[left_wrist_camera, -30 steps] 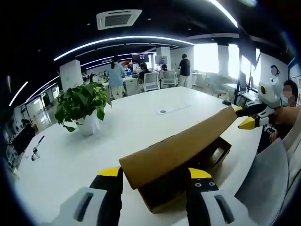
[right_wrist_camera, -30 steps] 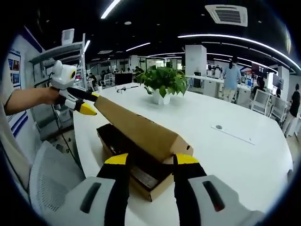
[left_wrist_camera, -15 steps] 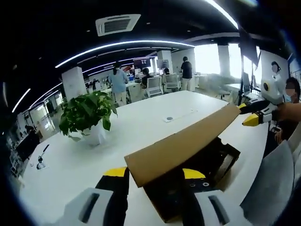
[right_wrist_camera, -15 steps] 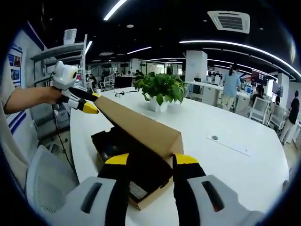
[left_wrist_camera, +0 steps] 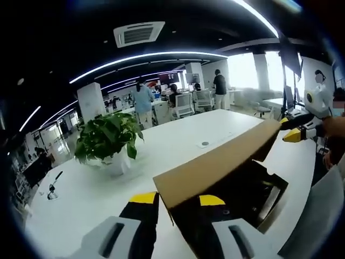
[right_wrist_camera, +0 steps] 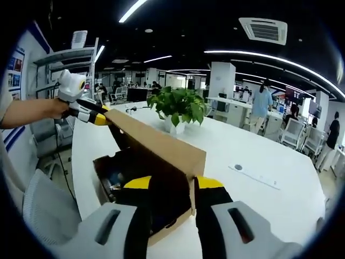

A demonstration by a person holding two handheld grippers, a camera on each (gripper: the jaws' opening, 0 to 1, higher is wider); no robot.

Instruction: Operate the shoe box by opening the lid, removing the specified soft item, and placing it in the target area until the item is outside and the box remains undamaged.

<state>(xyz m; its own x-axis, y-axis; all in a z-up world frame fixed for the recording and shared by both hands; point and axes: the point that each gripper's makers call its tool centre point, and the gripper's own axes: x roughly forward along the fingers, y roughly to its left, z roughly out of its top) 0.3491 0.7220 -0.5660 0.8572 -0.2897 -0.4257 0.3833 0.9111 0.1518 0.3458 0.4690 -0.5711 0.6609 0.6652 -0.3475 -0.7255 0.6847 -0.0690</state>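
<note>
- Brown cardboard shoe box on the big round white table, near the table's edge, seen in both views.
- Brown cardboard lid lifted up on a slant, still joined to the box along one long side; same lid in the right gripper view.
- Left gripper, yellow-tipped with black and grey jaws, at one end of the lid, one jaw on each side of the lid's corner, set narrow around it.
- Same left gripper seen in the right gripper view, held by a person's hand, its yellow tips at the far end of the lid.
- Right gripper, also yellow-tipped, at the near end of the lid, jaws close on each side of that corner.
- Same right gripper seen in the left gripper view at the far end of the lid.
- Inside of the box dark; something dark in there, too dim to tell what.
- Green leafy plant in a white pot standing on the table, well apart from the box.
- White office chairs and people standing far behind the table.
</note>
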